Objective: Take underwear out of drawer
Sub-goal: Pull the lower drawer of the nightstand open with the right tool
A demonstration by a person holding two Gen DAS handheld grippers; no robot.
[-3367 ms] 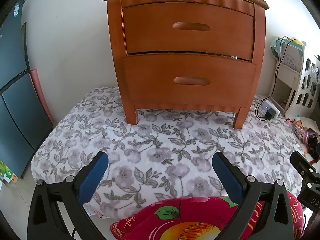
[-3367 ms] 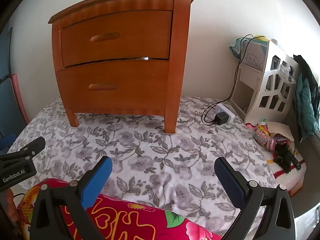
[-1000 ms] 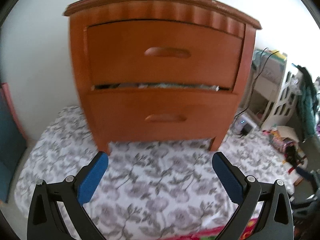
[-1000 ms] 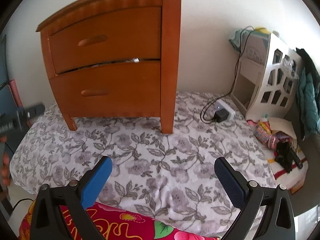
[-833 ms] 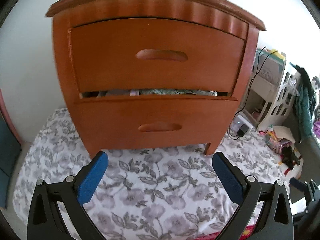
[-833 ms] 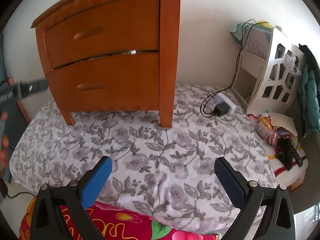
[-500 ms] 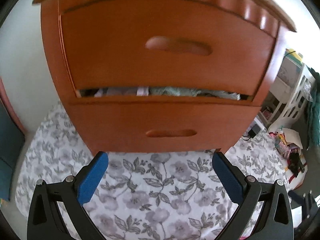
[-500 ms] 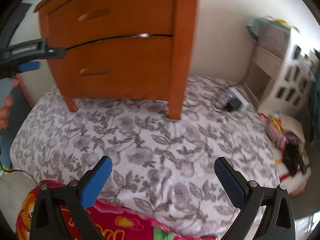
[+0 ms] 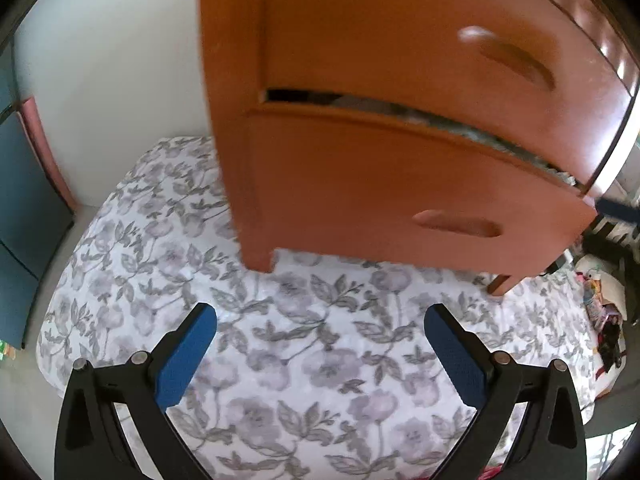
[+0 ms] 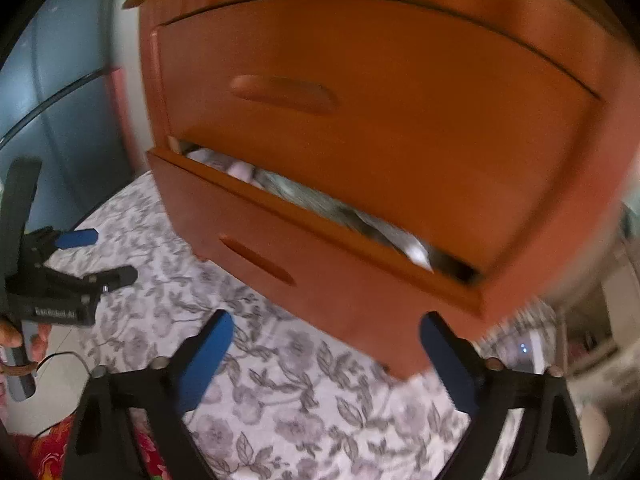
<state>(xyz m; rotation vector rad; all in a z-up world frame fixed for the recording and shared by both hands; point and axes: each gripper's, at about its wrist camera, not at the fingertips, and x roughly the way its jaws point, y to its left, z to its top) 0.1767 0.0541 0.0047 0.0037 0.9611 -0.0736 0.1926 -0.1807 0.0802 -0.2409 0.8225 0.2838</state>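
Closing with nothing between its pads, right gripper (image 10: pixel 324 354) just below the lower drawer (image 10: pixel 304 256), open a crack. Underwear (image 10: pixel 320 200) in that gap, stretching left to right, up and ahead. Left gripper (image 9: pixel 320 350) spread, empty, farther off over the flowered sheet (image 9: pixel 304 360).

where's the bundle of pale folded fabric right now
In the right wrist view, the pale folded fabric shows mid-frame in the gap atop the slightly open lower wooden drawer, beneath the upper wooden drawer.
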